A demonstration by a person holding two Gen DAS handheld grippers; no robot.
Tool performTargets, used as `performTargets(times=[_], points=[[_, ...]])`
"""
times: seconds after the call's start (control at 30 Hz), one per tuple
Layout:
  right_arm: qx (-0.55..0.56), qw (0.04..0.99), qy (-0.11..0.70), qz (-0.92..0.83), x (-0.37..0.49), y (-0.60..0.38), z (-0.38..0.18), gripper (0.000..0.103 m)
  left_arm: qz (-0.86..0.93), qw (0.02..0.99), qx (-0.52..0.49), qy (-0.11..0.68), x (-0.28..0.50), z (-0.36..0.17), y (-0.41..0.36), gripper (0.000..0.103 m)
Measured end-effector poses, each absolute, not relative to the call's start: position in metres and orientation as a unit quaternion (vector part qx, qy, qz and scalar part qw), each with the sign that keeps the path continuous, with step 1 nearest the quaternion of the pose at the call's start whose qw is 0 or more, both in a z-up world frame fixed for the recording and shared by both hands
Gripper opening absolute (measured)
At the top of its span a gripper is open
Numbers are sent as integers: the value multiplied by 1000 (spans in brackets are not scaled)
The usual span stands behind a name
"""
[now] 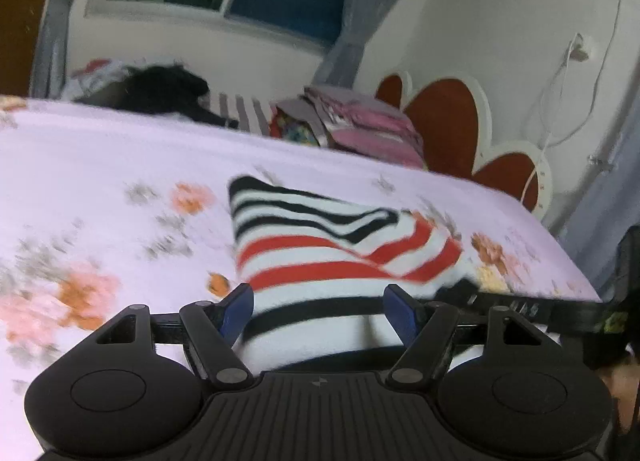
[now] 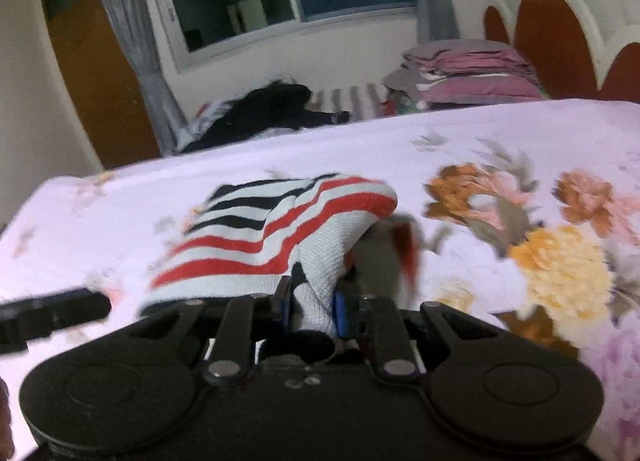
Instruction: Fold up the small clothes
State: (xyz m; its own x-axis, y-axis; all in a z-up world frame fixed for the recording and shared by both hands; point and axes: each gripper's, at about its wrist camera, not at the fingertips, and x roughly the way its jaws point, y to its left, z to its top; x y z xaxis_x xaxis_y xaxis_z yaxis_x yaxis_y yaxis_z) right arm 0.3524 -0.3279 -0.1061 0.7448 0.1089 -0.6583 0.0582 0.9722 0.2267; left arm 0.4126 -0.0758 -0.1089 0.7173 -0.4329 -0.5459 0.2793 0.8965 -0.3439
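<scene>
Black and blue-padded, my right gripper point(image 2: 311, 311) is pinched tight on a bunched fold of the white knit garment with red and black stripes point(image 2: 280, 233), lifting that edge off the pale pink floral bedsheet point(image 2: 500, 133). My left gripper point(image 1: 318, 307) stands wide open over the garment's near hem, gripping nothing. Farther back lie a stack of folded pink and grey bedding point(image 1: 360, 121) and a heap of black cloth point(image 1: 164, 91).

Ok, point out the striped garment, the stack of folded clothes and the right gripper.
striped garment point(image 1: 320, 257): left wrist view, on a red stripe.
stack of folded clothes point(image 2: 476, 77): right wrist view, on its pink layers.
right gripper point(image 2: 312, 307): right wrist view, between fingertips pinching white fabric.
</scene>
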Motion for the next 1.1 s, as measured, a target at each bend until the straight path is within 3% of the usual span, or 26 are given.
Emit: performTargets(times=[0.1, 0.27, 0.4, 0.57, 0.63, 0.73, 0.9, 1.1], points=[[164, 908, 386, 6, 358, -340, -131, 22, -191, 906, -99, 365, 422, -130, -92, 71], [190, 904, 383, 3, 348, -343, -126, 32, -179, 914, -64, 359, 418, -138, -96, 74], [209, 901, 380, 6, 323, -349, -117, 48, -179, 909, -80, 367, 419, -141, -90, 77], [206, 894, 397, 8, 297, -348, -120, 44, -179, 907, -88, 372, 413, -144, -86, 77], [205, 890, 408, 5, 289, -347, -126, 29, -180, 905, -84, 375, 411, -147, -85, 77], [218, 887, 407, -4, 279, -348, -132, 17, -179, 897, -92, 393, 414, -155, -82, 77], [262, 874, 408, -12, 266, -362, -151, 20, -185, 895, -89, 397, 415, -160, -83, 78], [231, 891, 390, -12, 264, -359, -121, 28, -185, 895, -102, 392, 414, -147, -76, 78]])
